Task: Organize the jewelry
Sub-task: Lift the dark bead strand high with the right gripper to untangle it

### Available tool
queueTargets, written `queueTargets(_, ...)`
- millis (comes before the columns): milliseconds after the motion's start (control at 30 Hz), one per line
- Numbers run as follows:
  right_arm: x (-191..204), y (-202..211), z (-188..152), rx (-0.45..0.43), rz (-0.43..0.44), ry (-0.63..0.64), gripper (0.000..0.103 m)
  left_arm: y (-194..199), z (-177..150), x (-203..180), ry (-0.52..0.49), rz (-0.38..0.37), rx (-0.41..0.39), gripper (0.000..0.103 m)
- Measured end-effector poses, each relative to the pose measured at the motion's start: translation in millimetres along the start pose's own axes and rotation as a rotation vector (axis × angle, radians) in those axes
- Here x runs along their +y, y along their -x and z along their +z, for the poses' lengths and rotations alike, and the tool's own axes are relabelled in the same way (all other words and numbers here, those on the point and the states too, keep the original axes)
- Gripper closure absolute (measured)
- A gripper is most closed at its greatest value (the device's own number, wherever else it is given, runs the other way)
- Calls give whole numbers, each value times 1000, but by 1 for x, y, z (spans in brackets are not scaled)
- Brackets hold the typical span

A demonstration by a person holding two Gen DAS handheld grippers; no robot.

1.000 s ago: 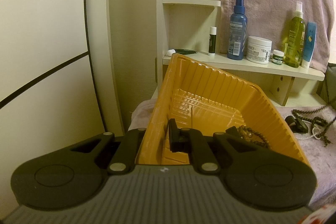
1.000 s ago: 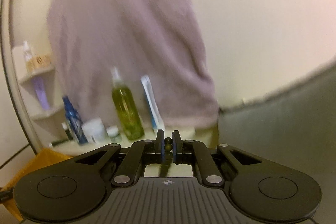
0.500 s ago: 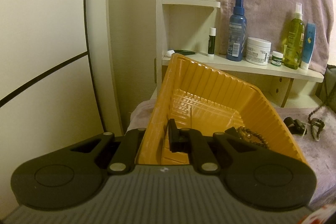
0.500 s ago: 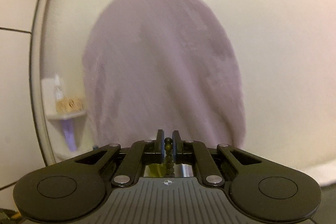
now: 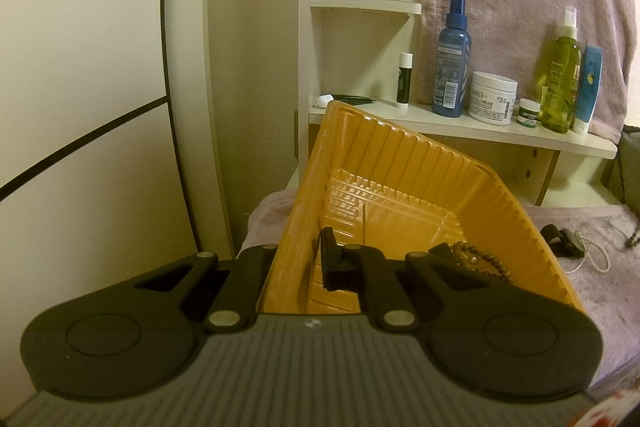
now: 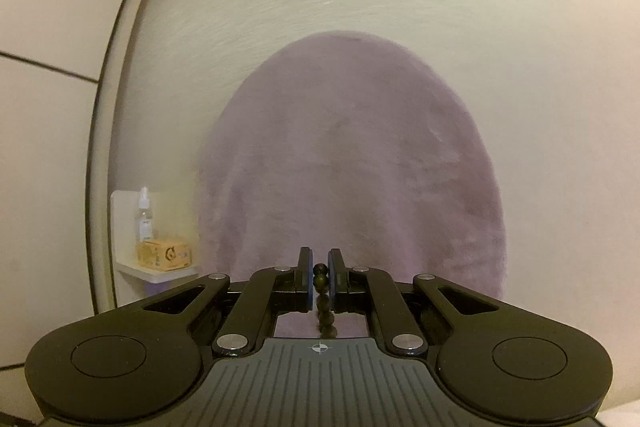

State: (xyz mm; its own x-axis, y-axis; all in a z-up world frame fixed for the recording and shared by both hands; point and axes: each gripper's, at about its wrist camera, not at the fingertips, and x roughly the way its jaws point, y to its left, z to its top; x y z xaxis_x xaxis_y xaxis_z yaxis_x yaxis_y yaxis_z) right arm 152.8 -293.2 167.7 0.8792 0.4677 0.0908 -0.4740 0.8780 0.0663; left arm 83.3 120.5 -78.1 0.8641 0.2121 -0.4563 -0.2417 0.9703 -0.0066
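My left gripper [image 5: 306, 259] is shut on the near left wall of an orange ribbed plastic tray [image 5: 404, 163] and holds it tilted. A brown bead bracelet [image 5: 478, 261] lies in the tray's near right corner. On the mauve cloth right of the tray lie a black clip [image 5: 562, 241] and a thin pearl chain [image 5: 594, 257]. My right gripper [image 6: 320, 269] is shut on a dark bead necklace [image 6: 322, 281], whose beads hang down between the fingers. It is raised and points up at the wall, out of the left wrist view.
A pale wooden shelf [image 5: 480, 131] behind the tray carries a blue spray bottle [image 5: 450, 59], a white cream jar [image 5: 492, 97], a green bottle [image 5: 560, 75] and tubes. A mauve towel [image 6: 356, 163] hangs on the wall. An upper shelf holds a small box [image 6: 164, 255].
My right gripper rose and tilted upward with the bead necklace; the lower shelf left its view. The dark bead strand left the cloth at the right of the left wrist view. The tray stayed put.
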Motion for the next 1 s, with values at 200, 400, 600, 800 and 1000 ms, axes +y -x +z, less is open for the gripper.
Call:
queueTargets(200,14,-8,18,0,36,10,96,0,1,0,-1,-7,0,95)
queueTargets(400,37,-21,48,-52,137,-4,96,-1,2,0,4,-15,-6,96)
queueTargets(600,69,-37,72,-104,265,-34,96,0,4,-1,13,-27,-14,96)
queueTargets(800,101,-55,68,-74,377,-70,96,0,3,1,17,-33,-15,96)
queueTargets(1000,120,-69,45,-1,441,-115,96,1,2,2,19,-32,-13,96)
